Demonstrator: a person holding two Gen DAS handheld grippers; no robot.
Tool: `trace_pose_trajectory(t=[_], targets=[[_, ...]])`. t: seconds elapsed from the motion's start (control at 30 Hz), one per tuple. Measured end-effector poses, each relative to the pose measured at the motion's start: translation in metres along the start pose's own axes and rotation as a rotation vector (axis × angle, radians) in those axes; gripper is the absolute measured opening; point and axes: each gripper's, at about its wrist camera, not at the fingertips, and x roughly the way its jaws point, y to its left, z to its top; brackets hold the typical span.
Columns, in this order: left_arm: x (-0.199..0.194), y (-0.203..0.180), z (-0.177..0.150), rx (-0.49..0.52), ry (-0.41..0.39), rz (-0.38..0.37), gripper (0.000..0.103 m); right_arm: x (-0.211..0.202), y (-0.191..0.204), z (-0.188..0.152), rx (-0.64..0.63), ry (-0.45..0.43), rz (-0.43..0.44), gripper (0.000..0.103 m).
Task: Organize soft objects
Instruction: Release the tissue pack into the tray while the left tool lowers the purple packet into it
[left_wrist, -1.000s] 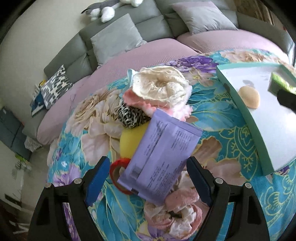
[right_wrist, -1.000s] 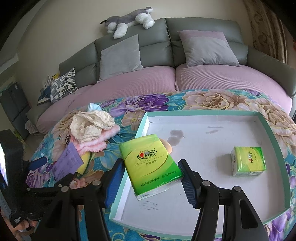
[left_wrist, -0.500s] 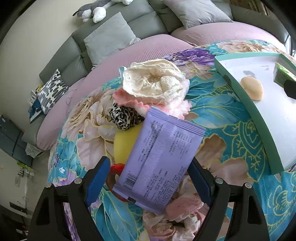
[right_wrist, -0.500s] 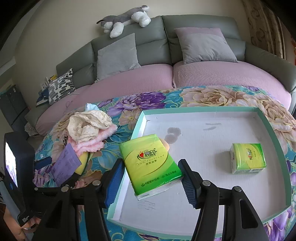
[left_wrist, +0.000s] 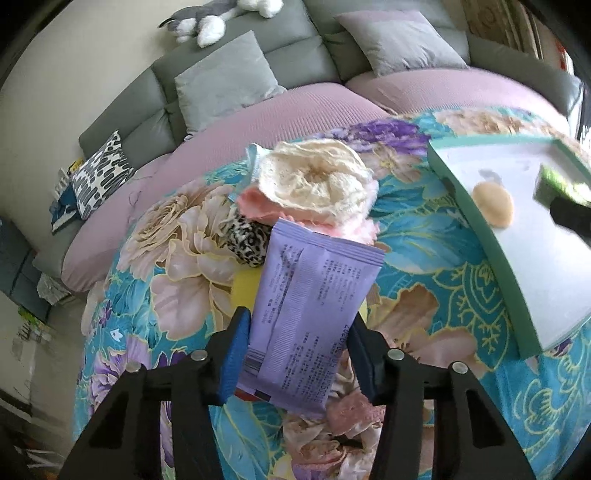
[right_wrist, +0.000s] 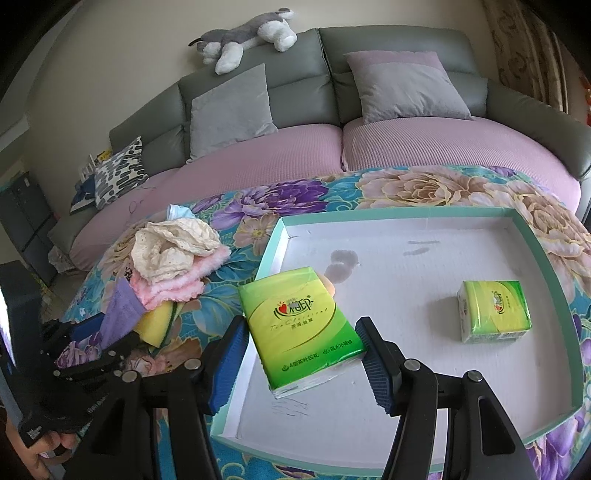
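Lilac flat plastic sachet (left_wrist: 314, 314) with printed text, lying tilted on a heap of soft goods on the floral turquoise tablecloth (left_wrist: 424, 266), between the jaws of the left gripper (left_wrist: 295, 354). The jaws have just been closing, and the blue pads now meet the sachet's two long edges near its lower end. It is judged light, limp and slick, liable to buckle or slip; a hold across the width near the middle would likely serve better than one at the sealed ends.

Beneath and behind it lie a yellow sponge (left_wrist: 245, 291), a leopard-print fabric piece (left_wrist: 247, 240), a pink fringed cloth (left_wrist: 258, 206) and a cream crocheted cloth (left_wrist: 317, 181). More pink fabric is cut off below the jaws.

The right gripper (right_wrist: 301, 343) stands part-open around a green plastic-wrapped tissue pack (right_wrist: 299, 325), its pads at the pack's sides, held over the near left corner of the shallow white tray with teal rim (right_wrist: 406, 212). A smaller green tissue pack (right_wrist: 493, 310) rests inside the tray, well apart. A round peach-coloured item (left_wrist: 493, 205) in the tray is mostly hidden behind the held pack in the right view; its nature cannot be told.
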Motion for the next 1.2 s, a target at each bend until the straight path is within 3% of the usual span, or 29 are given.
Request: trace_pose_trajectory(t=[0.2,0.4,0.53,0.67,0.97,1.2], targets=[[-0.011,0.01,0.001,-0.043,-0.026,-0.002,0.049,-0.001,-0.002,0.001,0.008,-0.001,0.003,0.063],[-0.043,0.009,0.015,-0.051,-0.108,-0.019,0.049,-0.006,-0.007,0.003,0.028,-0.021,0.006,0.063],[-0.063,0.002,0.031,-0.081,-0.16,-0.108,0.049,-0.012,-0.014,0.005,0.046,-0.038,0.002,0.063],[-0.073,-0.019,0.046,-0.09,-0.187,-0.204,0.049,-0.017,-0.025,0.008,0.051,-0.06,-0.065,0.063],[-0.06,-0.09,0.061,-0.021,-0.115,-0.359,0.049,-0.03,-0.083,0.011,0.165,-0.061,-0.186,0.063],[-0.042,-0.129,0.061,-0.018,-0.044,-0.412,0.049,-0.049,-0.125,0.008,0.273,-0.088,-0.242,0.063]])
